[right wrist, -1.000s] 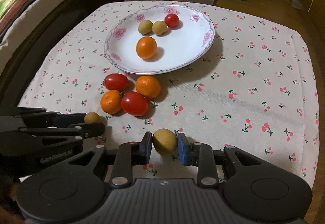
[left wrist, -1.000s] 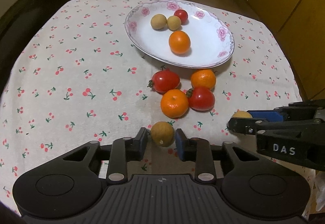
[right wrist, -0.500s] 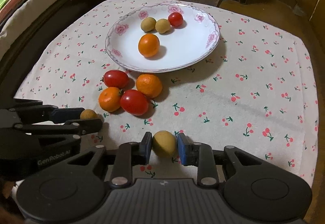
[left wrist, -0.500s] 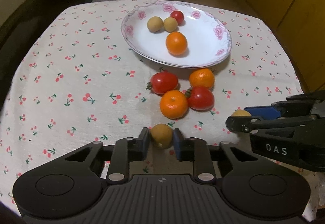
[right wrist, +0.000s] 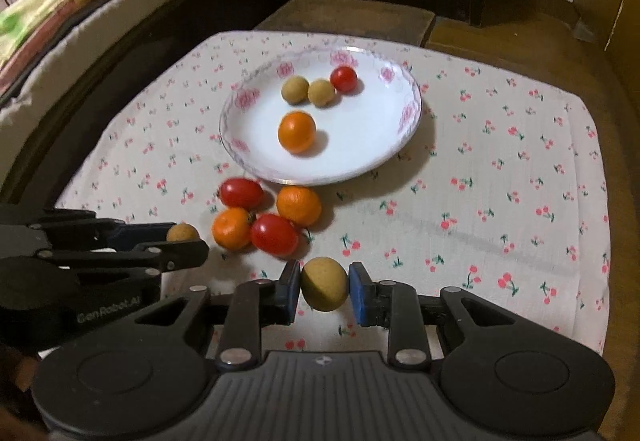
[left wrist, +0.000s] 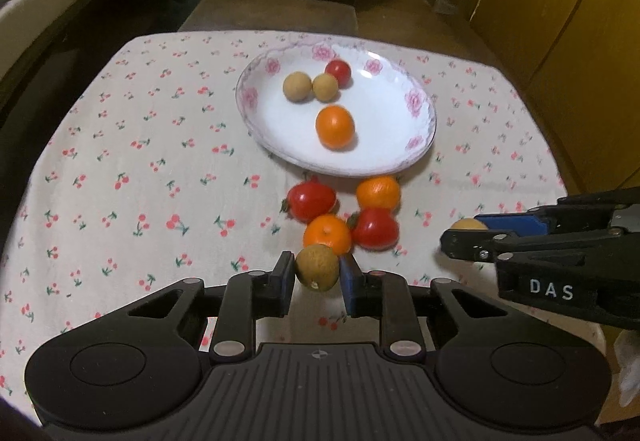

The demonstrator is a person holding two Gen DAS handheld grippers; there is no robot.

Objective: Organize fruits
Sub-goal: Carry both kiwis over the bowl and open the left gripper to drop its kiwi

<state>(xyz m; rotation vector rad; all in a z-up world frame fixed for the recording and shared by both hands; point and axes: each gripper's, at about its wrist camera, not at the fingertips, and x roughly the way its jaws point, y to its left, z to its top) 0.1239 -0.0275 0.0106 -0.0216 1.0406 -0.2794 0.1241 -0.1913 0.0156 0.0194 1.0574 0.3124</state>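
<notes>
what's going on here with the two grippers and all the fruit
A person is sorting fruit onto a floral plate with two handheld grippers. The left gripper is shut on a longan, and the right gripper is shut on another longan; both are held over the cherry-print tablecloth. The plate already holds two longans, a cherry tomato and a small orange. Two tomatoes and two oranges still lie in a cluster on the cloth just in front of the plate.
</notes>
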